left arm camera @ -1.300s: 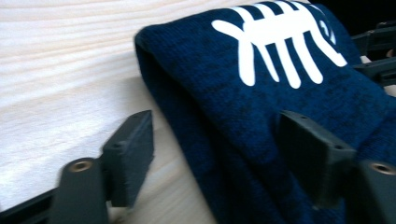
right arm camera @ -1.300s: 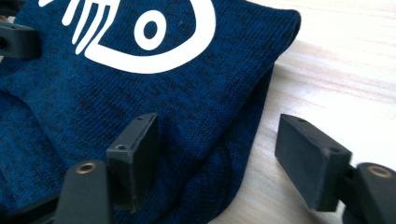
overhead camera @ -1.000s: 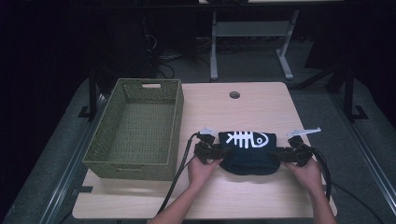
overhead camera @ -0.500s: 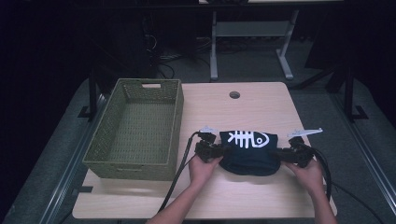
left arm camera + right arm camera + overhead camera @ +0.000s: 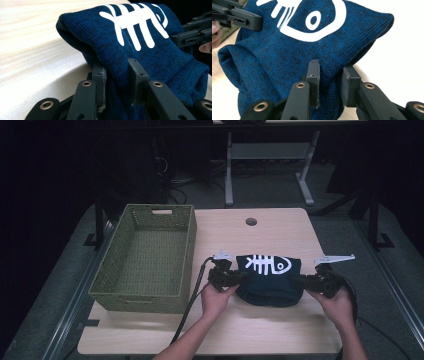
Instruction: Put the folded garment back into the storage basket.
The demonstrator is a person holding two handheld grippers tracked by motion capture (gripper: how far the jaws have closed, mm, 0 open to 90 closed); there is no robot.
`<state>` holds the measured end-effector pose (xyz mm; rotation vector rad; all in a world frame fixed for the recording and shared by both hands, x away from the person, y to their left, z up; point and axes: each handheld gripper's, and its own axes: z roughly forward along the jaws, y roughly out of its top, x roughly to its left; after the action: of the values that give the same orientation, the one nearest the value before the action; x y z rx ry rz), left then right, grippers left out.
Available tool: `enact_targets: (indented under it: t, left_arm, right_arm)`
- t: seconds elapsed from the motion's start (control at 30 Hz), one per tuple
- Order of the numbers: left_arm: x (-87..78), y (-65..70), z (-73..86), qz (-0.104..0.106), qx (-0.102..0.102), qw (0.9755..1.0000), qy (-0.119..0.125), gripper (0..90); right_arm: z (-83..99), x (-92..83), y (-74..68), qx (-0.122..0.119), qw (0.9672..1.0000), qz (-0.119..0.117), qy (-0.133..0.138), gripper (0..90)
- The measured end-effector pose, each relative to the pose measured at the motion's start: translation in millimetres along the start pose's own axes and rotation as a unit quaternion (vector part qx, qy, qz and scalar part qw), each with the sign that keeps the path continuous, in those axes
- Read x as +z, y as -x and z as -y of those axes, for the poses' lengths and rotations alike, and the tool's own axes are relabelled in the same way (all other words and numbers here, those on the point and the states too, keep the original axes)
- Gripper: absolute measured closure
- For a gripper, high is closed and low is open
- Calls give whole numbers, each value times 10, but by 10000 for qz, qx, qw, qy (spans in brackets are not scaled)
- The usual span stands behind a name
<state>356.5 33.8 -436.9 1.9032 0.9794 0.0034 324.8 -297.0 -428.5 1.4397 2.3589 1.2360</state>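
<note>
**Both grippers pinch a folded fish-bone sweater on the bench**

A folded navy knit sweater (image 5: 270, 277) with a white fish-skeleton print (image 5: 268, 264) sits on the right half of the light wooden bench (image 5: 235, 330), the print facing up.

The left gripper (image 5: 239, 276) meets its left end. In the left gripper view, its fingers (image 5: 100, 82) are clenched on a fold of the blue knit, the fabric bunched between them.

The right gripper (image 5: 299, 281) takes the opposite end. In the right gripper view, its fingers (image 5: 314, 75) likewise grasp a pinch of the sweater's edge.

A hand (image 5: 217, 297) holds each tool from the near side of the bench.

A green woven basket (image 5: 150, 292) stands on the bench's left side, just beside the left gripper and apart from the sweater.
</note>
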Motion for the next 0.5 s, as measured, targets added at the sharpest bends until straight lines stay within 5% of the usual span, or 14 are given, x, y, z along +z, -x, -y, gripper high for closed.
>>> enact_targets:
  t: [0.5]
  left_arm:
    - [-213, 102, -149, 3, 197, 9997, 129, 708]
  right_arm:
    - [-111, -177, -136, -24, 9998, -71, 189, 720]
